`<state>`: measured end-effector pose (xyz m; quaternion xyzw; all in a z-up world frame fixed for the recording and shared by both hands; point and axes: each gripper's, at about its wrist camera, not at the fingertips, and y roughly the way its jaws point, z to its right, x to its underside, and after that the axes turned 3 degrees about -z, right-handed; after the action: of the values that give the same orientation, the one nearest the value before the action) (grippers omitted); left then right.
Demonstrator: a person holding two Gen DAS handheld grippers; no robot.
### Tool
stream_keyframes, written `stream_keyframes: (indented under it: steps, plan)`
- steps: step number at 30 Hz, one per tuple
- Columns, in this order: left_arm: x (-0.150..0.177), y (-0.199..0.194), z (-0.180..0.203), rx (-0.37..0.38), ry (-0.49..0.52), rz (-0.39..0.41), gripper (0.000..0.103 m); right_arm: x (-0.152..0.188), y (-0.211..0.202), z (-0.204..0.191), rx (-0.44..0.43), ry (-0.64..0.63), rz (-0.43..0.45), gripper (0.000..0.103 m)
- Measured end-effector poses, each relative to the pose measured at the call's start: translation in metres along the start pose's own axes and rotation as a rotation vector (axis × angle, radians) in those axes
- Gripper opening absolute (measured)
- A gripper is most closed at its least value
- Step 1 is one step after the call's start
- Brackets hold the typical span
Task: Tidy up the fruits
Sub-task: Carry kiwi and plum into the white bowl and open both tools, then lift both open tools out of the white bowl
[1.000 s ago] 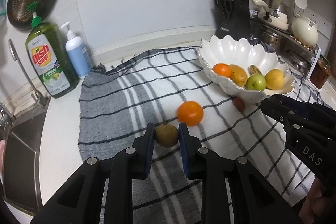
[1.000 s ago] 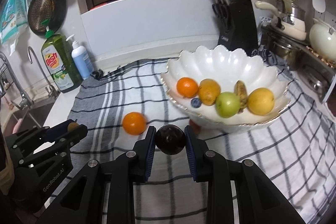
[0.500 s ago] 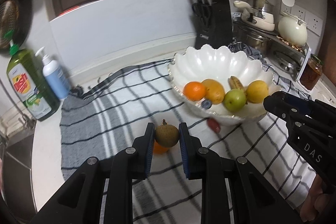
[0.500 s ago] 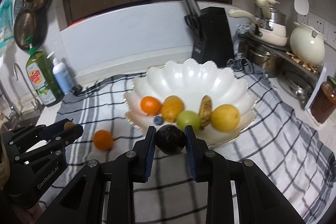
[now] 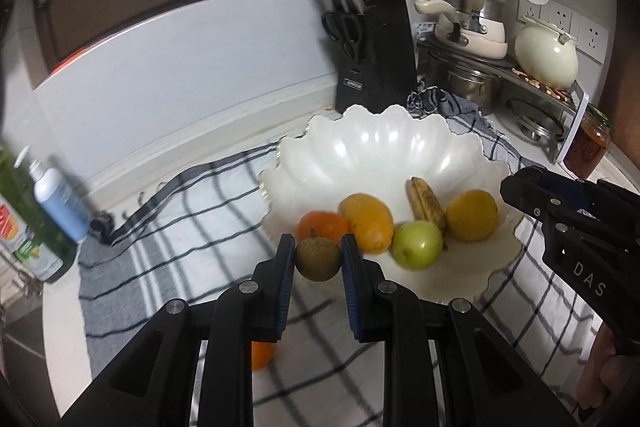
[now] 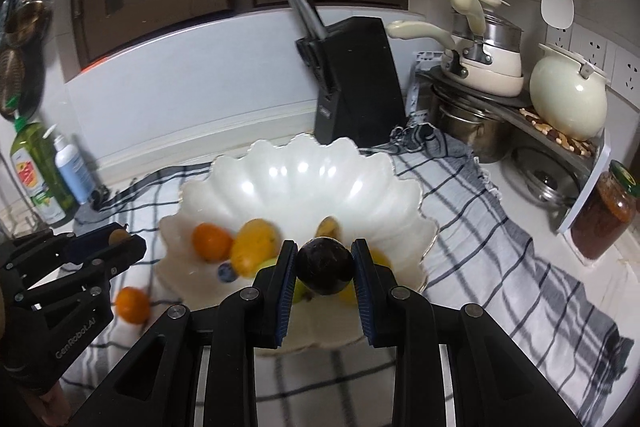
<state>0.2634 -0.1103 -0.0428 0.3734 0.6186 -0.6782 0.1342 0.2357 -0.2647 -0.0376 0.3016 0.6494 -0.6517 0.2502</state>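
My left gripper (image 5: 318, 259) is shut on a small brown fruit (image 5: 318, 259) and holds it in the air just before the near rim of the white scalloped bowl (image 5: 380, 151). The bowl holds an orange (image 5: 320, 225), a mango (image 5: 368, 223), a green apple (image 5: 418, 245), a banana (image 5: 426, 203) and a yellow fruit (image 5: 472, 215). My right gripper (image 6: 325, 271) is shut on a dark round fruit (image 6: 325, 271) above the bowl's (image 6: 304, 179) near part. A loose orange (image 6: 132, 303) lies on the striped cloth, left of the bowl.
A black knife block (image 6: 356, 83) stands behind the bowl. Pots and a cream kettle (image 6: 568, 95) sit on a rack at the right, with a jar (image 6: 604, 211) beside it. Dish soap (image 6: 36, 171) and a pump bottle (image 6: 72, 167) stand far left.
Both grippers have moved forward and up toward the bowl, each still holding its fruit. The loose orange now lies below and behind the left gripper's fingers.
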Motion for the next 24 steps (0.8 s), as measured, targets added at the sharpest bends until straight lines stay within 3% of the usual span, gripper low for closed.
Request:
stream_keyframes:
  steps: [12,16,17,18,20,22,24]
  plan:
    - [-0.013,0.049,0.015,0.029,0.015,-0.067,0.024,-0.005,0.047,0.018,-0.013,0.013,-0.098,0.029]
    - [-0.01,0.053,0.016,0.02,0.016,-0.079,0.036,-0.003,0.057,0.02,-0.03,0.017,-0.138,0.03]
    - [-0.01,0.053,0.016,0.02,0.014,-0.081,0.043,-0.002,0.058,0.021,-0.034,0.019,-0.146,0.036]
    - [-0.011,0.052,0.016,0.018,0.011,-0.081,0.054,-0.001,0.058,0.021,-0.035,0.023,-0.15,0.049]
    - [-0.011,0.048,0.015,0.007,0.01,-0.071,0.064,-0.002,0.055,0.022,-0.022,0.031,-0.144,0.07]
    - [-0.011,0.044,0.015,-0.008,0.016,-0.061,0.065,-0.003,0.047,0.023,-0.001,0.037,-0.115,0.076]
    - [-0.012,0.04,0.014,-0.026,0.016,-0.057,0.074,-0.005,0.042,0.023,0.018,0.038,-0.103,0.081]
